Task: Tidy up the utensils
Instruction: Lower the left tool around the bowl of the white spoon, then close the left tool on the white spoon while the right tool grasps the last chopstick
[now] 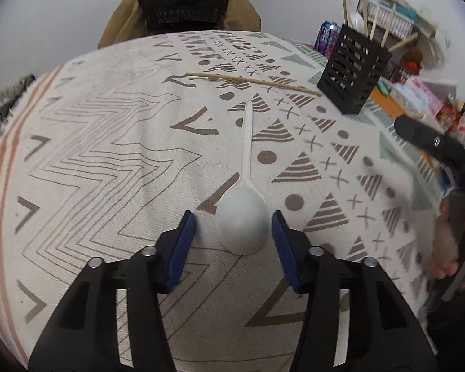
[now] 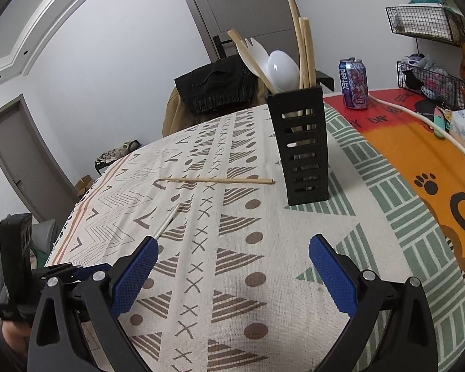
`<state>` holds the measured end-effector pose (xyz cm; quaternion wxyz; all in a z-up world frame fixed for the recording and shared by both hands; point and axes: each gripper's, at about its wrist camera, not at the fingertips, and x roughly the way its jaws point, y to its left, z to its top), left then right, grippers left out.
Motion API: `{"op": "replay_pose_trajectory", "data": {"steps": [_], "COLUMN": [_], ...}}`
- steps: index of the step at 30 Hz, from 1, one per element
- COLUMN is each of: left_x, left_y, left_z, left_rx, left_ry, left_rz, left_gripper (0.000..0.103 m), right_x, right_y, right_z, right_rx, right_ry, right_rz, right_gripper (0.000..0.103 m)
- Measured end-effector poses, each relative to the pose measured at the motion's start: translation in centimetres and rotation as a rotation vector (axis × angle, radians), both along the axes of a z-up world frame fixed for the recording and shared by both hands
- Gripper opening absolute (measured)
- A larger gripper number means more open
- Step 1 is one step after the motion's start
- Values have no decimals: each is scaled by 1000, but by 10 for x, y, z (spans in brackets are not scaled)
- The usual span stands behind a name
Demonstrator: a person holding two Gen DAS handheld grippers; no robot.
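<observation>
A white plastic spoon (image 1: 243, 214) lies on the patterned tablecloth (image 1: 108, 155), bowl toward me, handle pointing away. My left gripper (image 1: 234, 228) is open with its blue pads either side of the spoon's bowl, not closed on it. A wooden chopstick (image 1: 251, 81) lies farther back. The black slotted utensil holder (image 1: 353, 68) stands at the back right with chopsticks and white utensils in it. In the right wrist view the holder (image 2: 303, 148) stands upright, the chopstick (image 2: 220, 180) lies left of it, and the spoon's handle (image 2: 167, 220) shows. My right gripper (image 2: 232, 266) is open and empty above the cloth.
A drink can (image 2: 354, 83) stands behind the holder. An orange and red mat (image 2: 418, 142) with a white cable (image 2: 424, 121) covers the right side. A chair with jackets (image 1: 186, 9) stands at the far edge. Wire shelves (image 2: 427, 24) hang on the right wall.
</observation>
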<state>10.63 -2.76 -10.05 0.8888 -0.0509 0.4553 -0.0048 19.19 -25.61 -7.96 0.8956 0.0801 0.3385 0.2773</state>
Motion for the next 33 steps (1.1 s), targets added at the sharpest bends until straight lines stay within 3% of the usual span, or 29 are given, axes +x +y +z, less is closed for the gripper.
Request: {"op": "replay_pose_trajectory", "data": {"steps": [6,9,15,18,22,33], "left_x": [-5,0,5,4,4,-9], "left_y": [-17,-12,-16,-15,-3,23], "left_z": [-3,-2,-4,-4,3,43], "left_rx": [116,83,90,92,18,-92], "left_ry": [-21,-22,-42,-45,-50,-169], "left_rz": [-42,-45,-57,-62,-68,-55], "left_gripper": [46,45,45,40,37,37], "right_x": [2,4,3,2,2,3], "right_y": [4,8,24,26,25,36], "right_z": [-5,-6,-1,1,1,7], "right_rx": [4,8,-5,-11,-18,-23], "right_ry": [19,25,-1,-8,-3,-23], "right_rz": [-1,10,51,53,50,74], "right_gripper": [96,96,95,95,95,95]}}
